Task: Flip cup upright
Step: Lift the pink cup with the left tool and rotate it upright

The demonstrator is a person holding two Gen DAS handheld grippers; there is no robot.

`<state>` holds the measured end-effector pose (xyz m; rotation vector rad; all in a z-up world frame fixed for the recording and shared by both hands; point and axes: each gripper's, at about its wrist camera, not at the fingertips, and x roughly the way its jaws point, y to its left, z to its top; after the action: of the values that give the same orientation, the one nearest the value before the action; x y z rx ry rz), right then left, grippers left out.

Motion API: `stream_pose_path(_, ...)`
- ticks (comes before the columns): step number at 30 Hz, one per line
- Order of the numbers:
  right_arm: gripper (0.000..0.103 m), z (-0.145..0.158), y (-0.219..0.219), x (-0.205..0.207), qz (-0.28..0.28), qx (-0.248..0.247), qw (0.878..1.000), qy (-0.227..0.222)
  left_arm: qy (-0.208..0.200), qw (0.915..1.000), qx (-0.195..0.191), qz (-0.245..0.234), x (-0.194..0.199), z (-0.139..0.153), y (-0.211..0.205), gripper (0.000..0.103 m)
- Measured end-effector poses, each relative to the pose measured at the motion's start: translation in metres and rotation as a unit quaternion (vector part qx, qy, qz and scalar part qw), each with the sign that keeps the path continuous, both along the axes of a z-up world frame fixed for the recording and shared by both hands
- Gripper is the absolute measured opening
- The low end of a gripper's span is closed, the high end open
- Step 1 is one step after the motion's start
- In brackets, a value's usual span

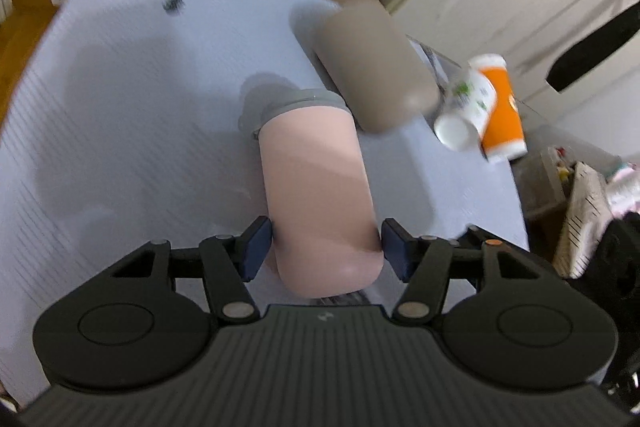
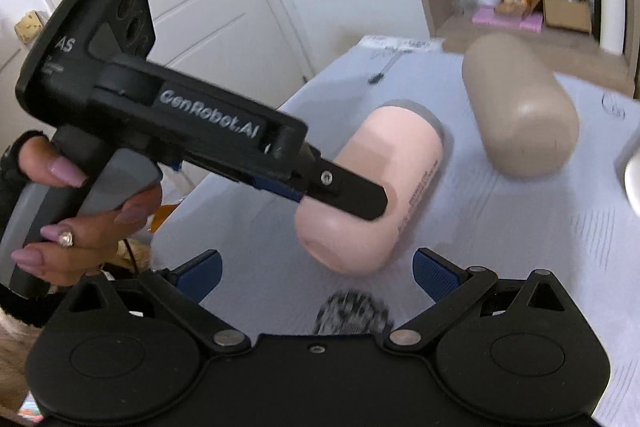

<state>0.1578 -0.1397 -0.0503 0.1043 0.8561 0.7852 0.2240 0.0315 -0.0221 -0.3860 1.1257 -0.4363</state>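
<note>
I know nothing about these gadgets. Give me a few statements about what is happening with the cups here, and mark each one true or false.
1. The left gripper has its jaws around the pale pink plastic cup. True.
2. The right gripper also clamps that cup. False: its jaws are open and hold nothing.
3. The taupe cylindrical cup is upside down on the grey table mat. True.
4. The pink cup's opening points up. False: its closed base faces the cameras.
5. An orange and white paper cup lies inside the taupe cup. False: it is beside it.
</note>
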Motion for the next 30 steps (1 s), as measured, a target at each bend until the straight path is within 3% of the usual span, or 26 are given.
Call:
stream_pose_path(6, 0.103, 0.004, -0.007, -0.020, -0.008, -0.013, 1.000, 0.022, 0.017, 0.9988, -0.042, -0.017, -0.022, -0.010, -0.016, 0.059)
stream_pose_path(11, 0.103, -0.002, -0.015, -0.009, -0.021, -0.025, 0.999, 0.030, 0.033, 0.9974, -0.059, -0.026, -0.021, -0.016, -0.023, 0.060)
stream_pose_path(16, 0.103, -0.006, -0.022, 0.003, -0.030, -0.024, 0.998, 0.045, 0.025, 0.9978, -0.057, -0.021, -0.017, -0.011, -0.021, 0.081)
stream_pose_path(17, 0.103, -0.007, -0.023, 0.006, -0.030, -0.021, 0.998, 0.050, 0.019, 0.9980, -0.055, -0.024, -0.016, -0.010, -0.021, 0.081)
stream_pose_path(26, 0.101, -0.006, -0.033, 0.031, -0.047, 0.005, 0.995, 0.088, 0.006, 0.9968, -0.076, -0.024, 0.004, -0.021, -0.011, 0.076)
stream_pose_path(27, 0.094, -0.008, -0.034, 0.034, -0.050, 0.012, 0.994, 0.095, 0.004, 0.9962, -0.083, -0.024, 0.005, -0.022, -0.009, 0.075)
stream_pose_path(29, 0.086, -0.011, -0.037, 0.039, -0.050, 0.026, 0.992, 0.111, 0.000, 0.9954, -0.092, -0.027, 0.005, -0.022, -0.007, 0.061)
stream_pose_path(30, 0.081, -0.013, -0.037, 0.041, -0.051, 0.032, 0.991, 0.119, -0.003, 0.9956, -0.089, -0.028, 0.005, -0.021, -0.007, 0.062)
